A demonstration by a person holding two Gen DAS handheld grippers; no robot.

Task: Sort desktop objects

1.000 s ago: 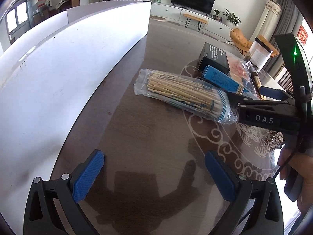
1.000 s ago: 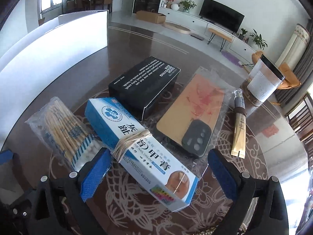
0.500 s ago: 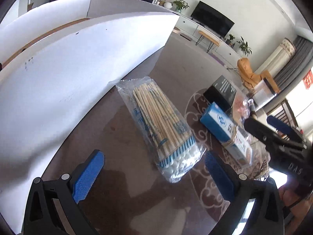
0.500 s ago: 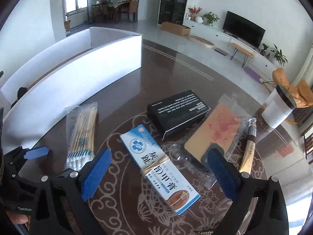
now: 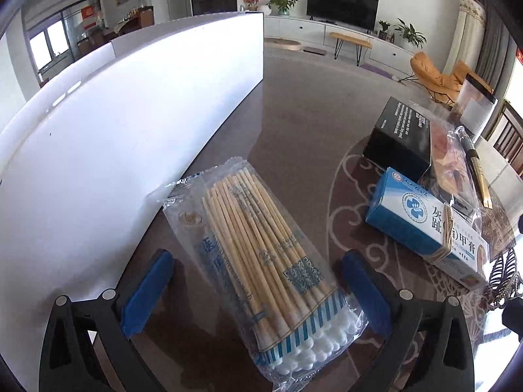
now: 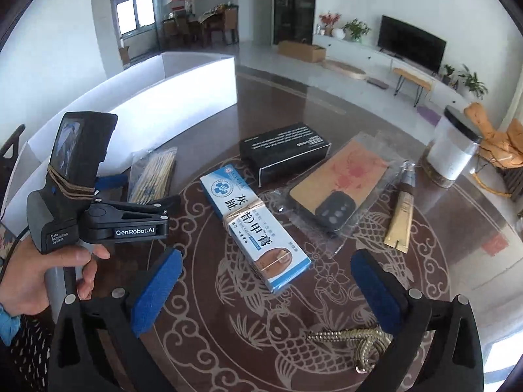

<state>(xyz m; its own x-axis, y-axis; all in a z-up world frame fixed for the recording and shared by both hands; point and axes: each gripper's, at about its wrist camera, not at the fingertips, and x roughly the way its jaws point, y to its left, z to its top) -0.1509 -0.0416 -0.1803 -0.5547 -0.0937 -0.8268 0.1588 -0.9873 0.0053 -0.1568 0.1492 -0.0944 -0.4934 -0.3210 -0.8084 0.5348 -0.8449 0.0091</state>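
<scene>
A clear pack of cotton swabs (image 5: 251,228) lies on the dark table, its cotton end between the fingers of my open left gripper (image 5: 256,264). In the right wrist view that left gripper (image 6: 143,192) is held by a hand (image 6: 49,277) and straddles the same pack (image 6: 152,179). My right gripper (image 6: 266,261) is open above the table. The near end of a blue-and-white medicine box (image 6: 255,225) with a rubber band shows between its fingers. A black box (image 6: 284,150), a bagged phone case (image 6: 340,183) and a gold tube (image 6: 402,215) lie beyond.
A long white bin wall (image 5: 114,130) runs along the left, close to the swab pack. A black-lidded jar (image 6: 452,150) stands at the far right. A gold braided chain (image 6: 353,339) lies near my right finger. The medicine box (image 5: 425,228) lies right of the left gripper.
My left gripper has turned and advanced until the swab pack lies between its fingers. The right gripper has pulled back and up from the medicine box, widening its view.
</scene>
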